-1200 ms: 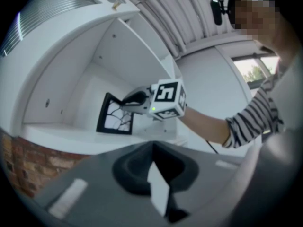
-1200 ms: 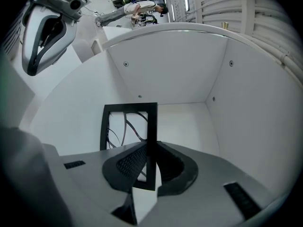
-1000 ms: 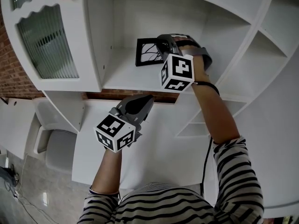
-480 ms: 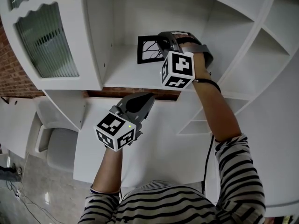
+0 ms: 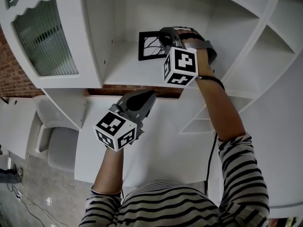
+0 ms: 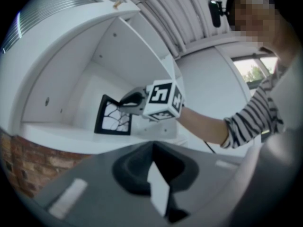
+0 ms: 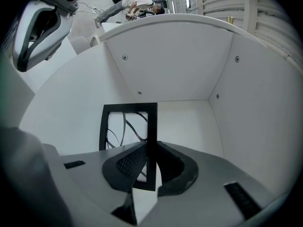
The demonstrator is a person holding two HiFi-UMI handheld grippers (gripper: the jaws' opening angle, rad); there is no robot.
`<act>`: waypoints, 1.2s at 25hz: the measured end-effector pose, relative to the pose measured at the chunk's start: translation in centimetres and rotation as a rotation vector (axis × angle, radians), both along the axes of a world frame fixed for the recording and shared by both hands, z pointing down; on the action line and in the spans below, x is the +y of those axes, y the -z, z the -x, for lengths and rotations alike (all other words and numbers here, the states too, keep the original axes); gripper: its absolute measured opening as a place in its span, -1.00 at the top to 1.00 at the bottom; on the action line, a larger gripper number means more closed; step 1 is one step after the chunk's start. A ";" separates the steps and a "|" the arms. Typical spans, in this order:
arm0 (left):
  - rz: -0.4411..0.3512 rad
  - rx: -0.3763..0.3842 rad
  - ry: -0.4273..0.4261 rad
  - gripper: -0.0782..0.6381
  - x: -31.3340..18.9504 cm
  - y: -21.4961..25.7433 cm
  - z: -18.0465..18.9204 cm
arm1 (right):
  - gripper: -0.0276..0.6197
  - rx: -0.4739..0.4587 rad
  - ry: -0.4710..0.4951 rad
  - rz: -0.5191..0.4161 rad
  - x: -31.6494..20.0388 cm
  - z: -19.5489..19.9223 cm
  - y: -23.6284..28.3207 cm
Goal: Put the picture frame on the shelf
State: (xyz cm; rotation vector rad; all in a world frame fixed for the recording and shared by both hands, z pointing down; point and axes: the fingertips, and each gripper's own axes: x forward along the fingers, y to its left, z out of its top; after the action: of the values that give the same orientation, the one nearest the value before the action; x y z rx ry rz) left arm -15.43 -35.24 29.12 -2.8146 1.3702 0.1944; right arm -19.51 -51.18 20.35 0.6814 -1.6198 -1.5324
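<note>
Right gripper [image 5: 164,44] first, head view: reached into the open shelf [image 5: 132,71] bay, claw at the right edge of the black picture frame [image 5: 148,45]. Frame is upright on the shelf board, near the back wall, left of the hand. Left gripper [image 5: 150,99] sits lower, out in front of the shelf's front edge, over the white desk top [image 5: 161,148], well apart from the frame. Ribbed-glass cabinet door [image 5: 45,37] is on the left, brick wall [image 5: 9,65] behind it. Striped sleeve [image 5: 241,174] on the right arm.

Left gripper view: left gripper [image 6: 153,150] has its jaws together, nothing between them. Beyond them the picture frame [image 6: 113,116] stands on the shelf [image 6: 71,137] board, leaning back slightly, bottom edge looks down on the board. Right gripper [image 6: 124,100] meets the frame at its upper right corner. Brick wall [image 6: 19,169] shows below the board.

Right gripper view: right gripper [image 7: 150,167] is clamped on the frame's right-hand bar, ribbed pads on either side of it, bar running vertically through the gap. Picture frame [image 7: 128,126] shows its face with curved dark lines on white. Shelf [image 7: 165,65] back wall and right side wall are close behind. Can't tell from this angle whether the bottom edge touches the board.
</note>
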 end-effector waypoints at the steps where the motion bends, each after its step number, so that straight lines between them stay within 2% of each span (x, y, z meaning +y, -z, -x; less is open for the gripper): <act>1: 0.000 0.000 0.000 0.76 0.0 0.0 0.0 | 0.73 0.000 0.001 0.000 0.0 0.0 0.0; 30: 0.009 -0.008 0.003 0.76 0.2 -0.1 -0.2 | 0.68 -0.025 0.028 0.011 0.5 0.0 0.3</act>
State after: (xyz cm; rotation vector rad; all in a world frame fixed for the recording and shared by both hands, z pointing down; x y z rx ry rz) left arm -15.26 -35.04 29.21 -2.8169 1.3770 0.1770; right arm -19.55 -50.64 20.06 0.6767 -1.6616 -1.5392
